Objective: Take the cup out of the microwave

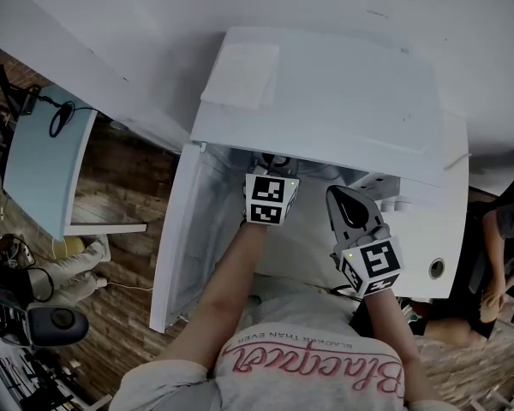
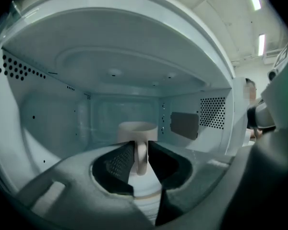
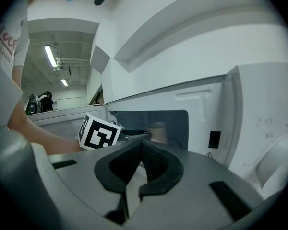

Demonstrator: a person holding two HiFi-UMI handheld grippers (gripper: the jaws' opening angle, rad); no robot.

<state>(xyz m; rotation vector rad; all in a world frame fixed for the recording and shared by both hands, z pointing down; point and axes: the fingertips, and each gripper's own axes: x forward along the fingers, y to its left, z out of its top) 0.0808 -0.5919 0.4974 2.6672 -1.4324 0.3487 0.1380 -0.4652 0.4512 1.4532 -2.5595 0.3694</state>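
A white cup stands on the floor of the white microwave, its handle turned toward me. My left gripper reaches into the cavity, its jaws closed against both sides of the handle. In the head view only its marker cube shows at the opening. My right gripper hovers outside the front, to the right of the opening, shut and empty. From the right gripper view, the cup shows through the opening behind the left gripper's cube.
The microwave door hangs open to the left. The control panel with a knob is to the right of the opening. A white sheet lies on the microwave's top. A pale blue table stands at far left; a person sits at far right.
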